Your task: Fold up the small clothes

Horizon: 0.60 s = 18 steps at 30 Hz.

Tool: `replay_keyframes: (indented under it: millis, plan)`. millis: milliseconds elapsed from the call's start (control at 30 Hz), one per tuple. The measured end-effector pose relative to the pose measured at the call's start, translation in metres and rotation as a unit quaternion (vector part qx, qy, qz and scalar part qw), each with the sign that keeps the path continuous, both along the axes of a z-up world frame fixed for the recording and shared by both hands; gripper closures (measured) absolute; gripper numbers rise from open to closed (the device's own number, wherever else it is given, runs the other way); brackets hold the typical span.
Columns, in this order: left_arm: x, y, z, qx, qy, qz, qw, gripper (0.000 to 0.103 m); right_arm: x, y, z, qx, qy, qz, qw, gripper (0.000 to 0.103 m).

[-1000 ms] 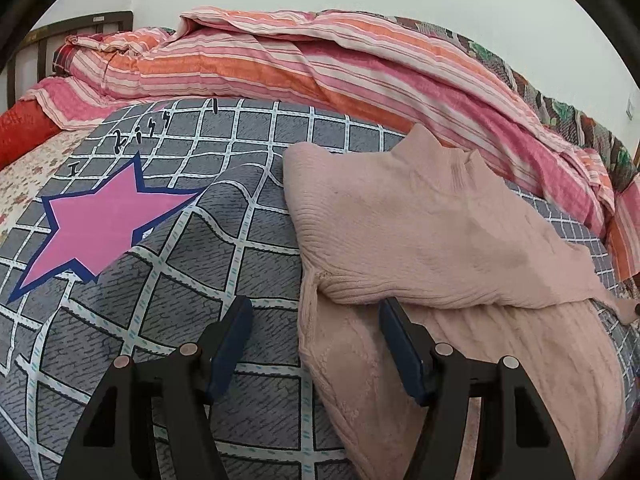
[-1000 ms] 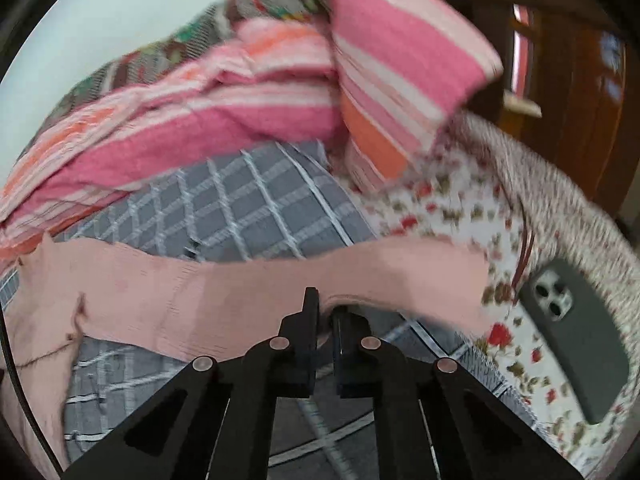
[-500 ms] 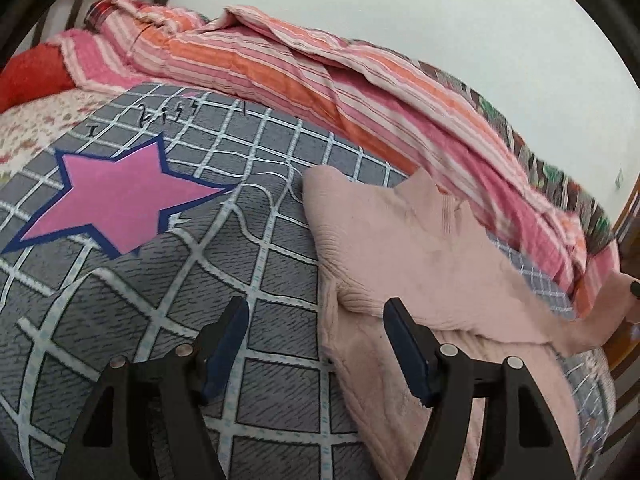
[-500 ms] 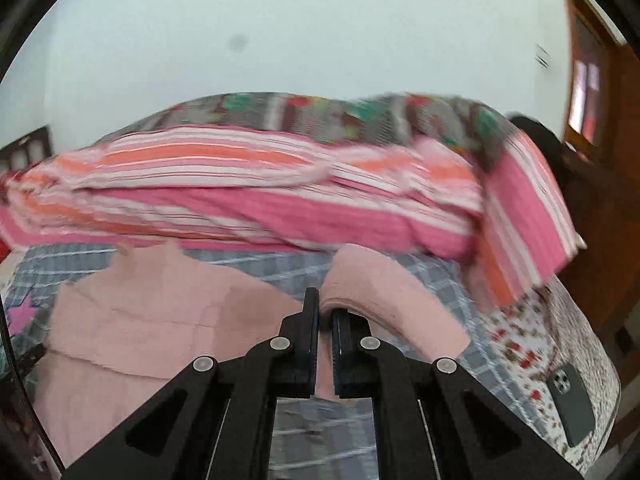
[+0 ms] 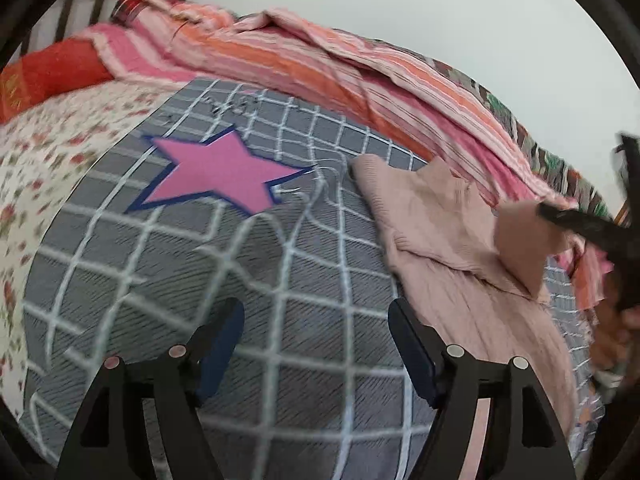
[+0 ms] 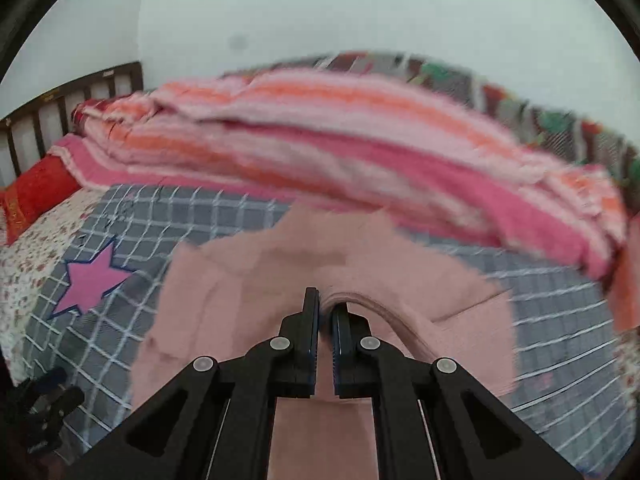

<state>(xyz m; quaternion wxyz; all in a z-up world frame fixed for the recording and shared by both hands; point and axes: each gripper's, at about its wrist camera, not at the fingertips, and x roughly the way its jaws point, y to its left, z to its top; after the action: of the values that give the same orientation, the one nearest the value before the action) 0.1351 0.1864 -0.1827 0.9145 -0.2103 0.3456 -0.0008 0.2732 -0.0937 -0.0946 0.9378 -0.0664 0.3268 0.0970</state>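
Observation:
A pale pink knit sweater (image 5: 436, 216) lies on a grey checked blanket (image 5: 280, 288) on the bed. My left gripper (image 5: 316, 316) is open and empty above the blanket, left of the sweater. My right gripper (image 6: 325, 304) is shut on the sweater's sleeve (image 6: 372, 308) and holds it lifted over the sweater body (image 6: 224, 300). In the left wrist view the right gripper (image 5: 576, 224) shows at the right edge with the raised sleeve (image 5: 524, 240).
A pink star (image 5: 224, 176) is printed on the blanket. A striped pink and orange quilt (image 6: 360, 152) is piled along the wall. A red pillow (image 5: 52, 72) and a dark headboard (image 6: 60, 108) are at the left. A floral sheet (image 5: 48, 152) lies under the blanket.
My right gripper has carried the sleeve up and leftward over the sweater body. My left gripper has drifted left, off the sweater's edge, still open.

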Motion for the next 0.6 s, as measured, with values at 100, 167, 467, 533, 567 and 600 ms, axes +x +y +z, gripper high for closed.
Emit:
replay_keyframes:
  millis: [100,167,467,533,567,600]
  plan:
    - [-0.009,0.013,-0.004,-0.014,0.005,0.005,0.9999,0.030,0.013,0.013,-0.018,0.016,0.039,0.006,0.999,0.095]
    - [-0.013,0.016,-0.005,-0.011,0.011,0.006,0.9999,0.030,0.020,0.015,-0.028,0.043,0.071,0.019,0.996,0.086]
    - [-0.017,0.000,-0.001,0.011,0.022,-0.018,0.9995,0.030,-0.029,-0.025,-0.024,0.069,0.037,0.068,0.995,0.048]
    - [-0.014,-0.009,0.002,0.005,0.021,-0.027,0.9994,0.030,-0.043,-0.048,-0.028,0.050,0.026,0.059,0.997,0.048]
    - [-0.013,-0.014,0.003,0.003,0.020,-0.031,0.9993,0.030,-0.047,-0.058,-0.030,0.044,0.023,0.054,0.997,0.048]
    - [-0.011,-0.019,0.005,0.001,0.019,-0.035,0.9992,0.030,-0.053,-0.074,-0.034,0.031,0.017,0.042,0.998,0.048]
